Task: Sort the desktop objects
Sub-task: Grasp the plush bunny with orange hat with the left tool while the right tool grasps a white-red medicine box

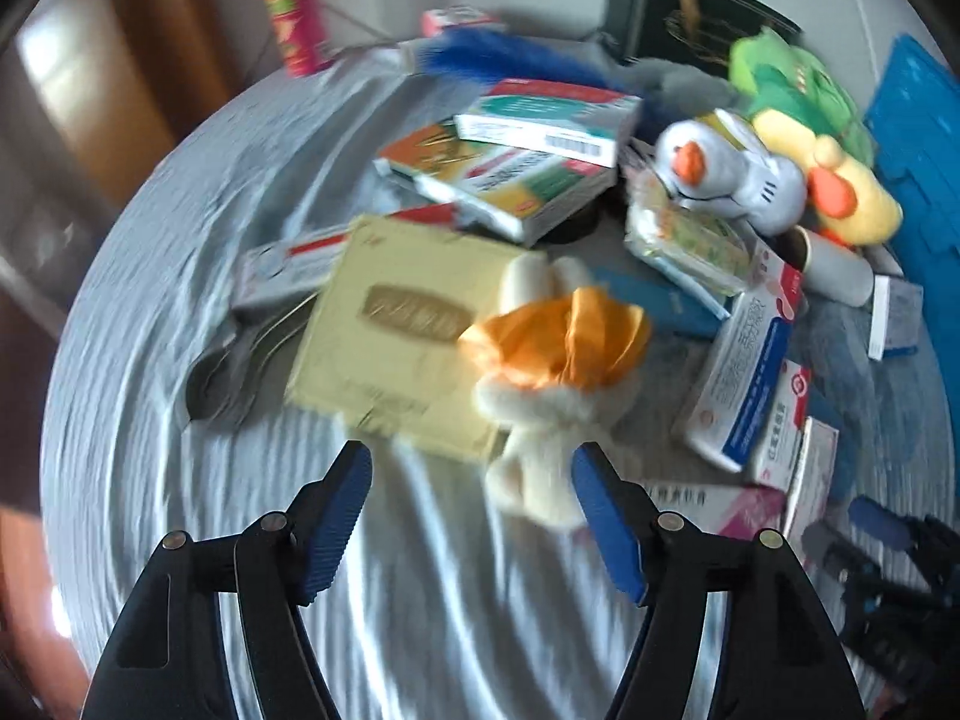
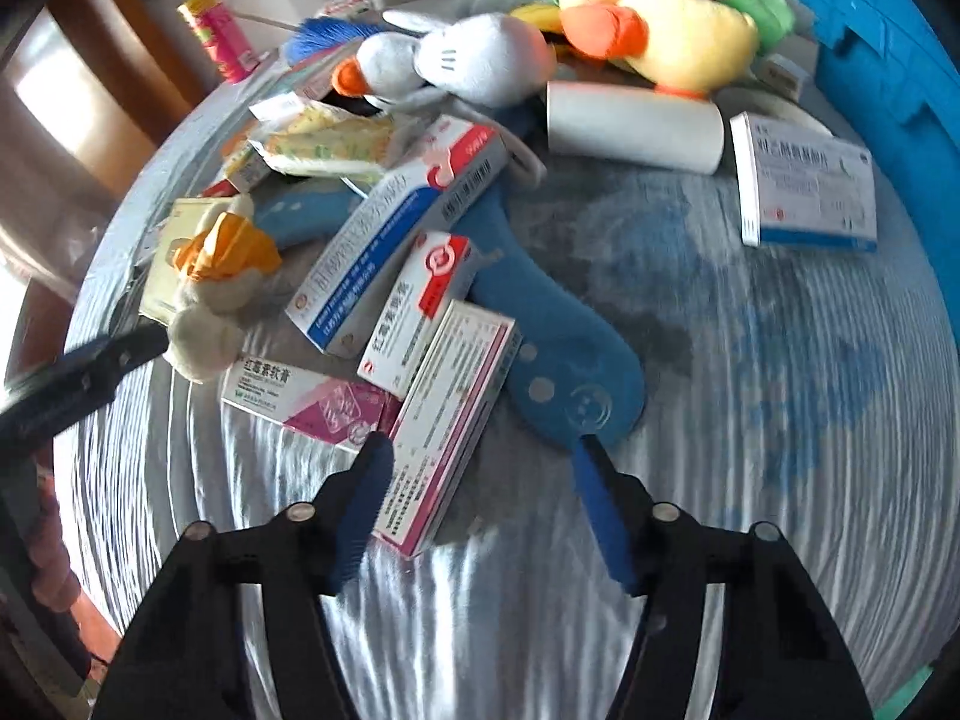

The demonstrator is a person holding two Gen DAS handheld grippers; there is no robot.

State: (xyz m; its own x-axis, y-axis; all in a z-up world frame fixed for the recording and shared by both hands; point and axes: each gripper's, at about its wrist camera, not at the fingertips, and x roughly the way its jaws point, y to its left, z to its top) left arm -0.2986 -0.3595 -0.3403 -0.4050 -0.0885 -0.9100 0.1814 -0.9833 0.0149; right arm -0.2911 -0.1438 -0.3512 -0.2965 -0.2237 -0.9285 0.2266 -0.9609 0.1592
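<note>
A small white plush with an orange scarf (image 1: 549,372) lies on the grey cloth, partly on a yellow box (image 1: 402,330). My left gripper (image 1: 471,459) is open, its fingers on either side of the plush's lower end. The plush also shows in the right wrist view (image 2: 213,288), with the left gripper (image 2: 90,372) beside it. My right gripper (image 2: 483,450) is open over a pink-and-white medicine box (image 2: 447,420). Several medicine boxes (image 2: 396,240) lie around a blue sock-shaped item (image 2: 552,354).
A grey-white plush (image 1: 726,174), a yellow duck plush (image 2: 666,30) and a green plush (image 1: 792,84) lie at the back. A white roll (image 2: 633,126), a blue crate (image 2: 888,84), a red can (image 1: 294,18) and metal spoons (image 1: 240,360) are on the table.
</note>
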